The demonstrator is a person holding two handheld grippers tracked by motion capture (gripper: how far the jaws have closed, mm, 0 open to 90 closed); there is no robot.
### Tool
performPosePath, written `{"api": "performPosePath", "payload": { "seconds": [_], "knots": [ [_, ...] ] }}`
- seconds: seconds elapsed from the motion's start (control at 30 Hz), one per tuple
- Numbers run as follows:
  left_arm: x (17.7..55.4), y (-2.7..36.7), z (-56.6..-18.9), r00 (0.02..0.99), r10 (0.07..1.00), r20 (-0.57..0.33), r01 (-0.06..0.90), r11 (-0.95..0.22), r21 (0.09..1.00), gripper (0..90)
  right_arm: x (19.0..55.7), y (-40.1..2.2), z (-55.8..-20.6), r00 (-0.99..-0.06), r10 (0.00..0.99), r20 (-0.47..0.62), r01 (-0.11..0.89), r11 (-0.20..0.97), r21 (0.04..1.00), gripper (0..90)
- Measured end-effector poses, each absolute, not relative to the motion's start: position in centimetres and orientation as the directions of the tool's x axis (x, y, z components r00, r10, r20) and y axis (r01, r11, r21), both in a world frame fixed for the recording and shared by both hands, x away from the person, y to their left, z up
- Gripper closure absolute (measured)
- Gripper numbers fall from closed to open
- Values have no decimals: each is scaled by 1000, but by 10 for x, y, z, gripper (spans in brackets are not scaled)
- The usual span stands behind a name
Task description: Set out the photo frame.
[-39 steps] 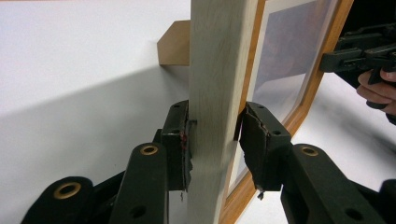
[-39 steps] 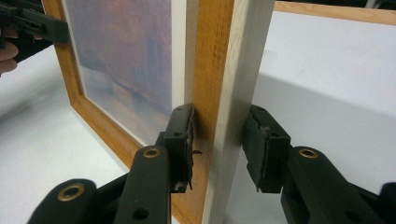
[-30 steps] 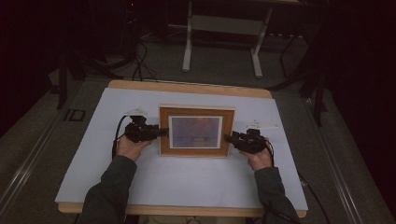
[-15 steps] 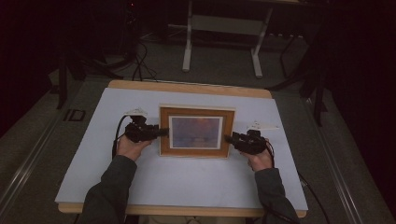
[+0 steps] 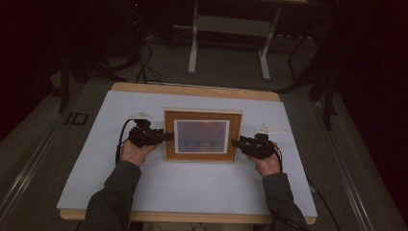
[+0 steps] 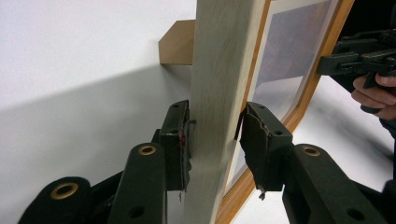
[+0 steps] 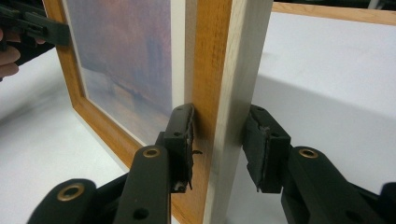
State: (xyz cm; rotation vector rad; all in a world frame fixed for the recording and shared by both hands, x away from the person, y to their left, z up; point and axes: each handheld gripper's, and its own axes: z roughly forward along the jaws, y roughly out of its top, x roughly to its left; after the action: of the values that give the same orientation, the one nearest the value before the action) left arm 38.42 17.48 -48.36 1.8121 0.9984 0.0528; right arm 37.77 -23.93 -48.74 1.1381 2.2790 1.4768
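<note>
While fingers clasp frame point(image 5: 202, 136) | prop point(image 6: 176, 45) behind | table point(image 5: 192, 192) beneath

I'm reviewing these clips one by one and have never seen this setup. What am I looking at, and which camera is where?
No robot: a person holds a two-jawed tool in each hand. The high view looks down on a white-topped table. There the left tool and right tool meet opposite sides of a wooden picture frame, which stands upright. The other two pictures come from cameras riding on the tools. In the left gripper view the jaws straddle the frame's edge, one pad touching; likewise in the right gripper view. A firm squeeze can't be confirmed.
</note>
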Motion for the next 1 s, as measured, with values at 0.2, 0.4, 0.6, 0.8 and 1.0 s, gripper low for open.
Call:
{"api": "performPosePath", "payload": {
  "seconds": [0.2, 0.4, 0.6, 0.8, 1.0],
  "knots": [
    [385, 167, -487, 654, 657, -376, 612, -166, 773, 562, 378, -238, -488, -688, 688, 231, 492, 209, 845, 591],
    [384, 170, -484, 644, 664, -380, 609, -145, 780, 508, 377, -241, -488, -682, 692, 235, 492, 197, 848, 555],
    [379, 178, -478, 646, 665, -375, 590, -123, 798, 500, 375, -244, -486, -677, 697, 235, 490, 190, 851, 542],
    [372, 183, -472, 654, 664, -362, 568, -115, 815, 502, 371, -247, -482, -680, 697, 226, 478, 188, 858, 535],
    [366, 192, -469, 645, 673, -361, 555, -89, 827, 507, 366, -254, -479, -677, 701, 224, 473, 181, 862, 538]
  ]
}}
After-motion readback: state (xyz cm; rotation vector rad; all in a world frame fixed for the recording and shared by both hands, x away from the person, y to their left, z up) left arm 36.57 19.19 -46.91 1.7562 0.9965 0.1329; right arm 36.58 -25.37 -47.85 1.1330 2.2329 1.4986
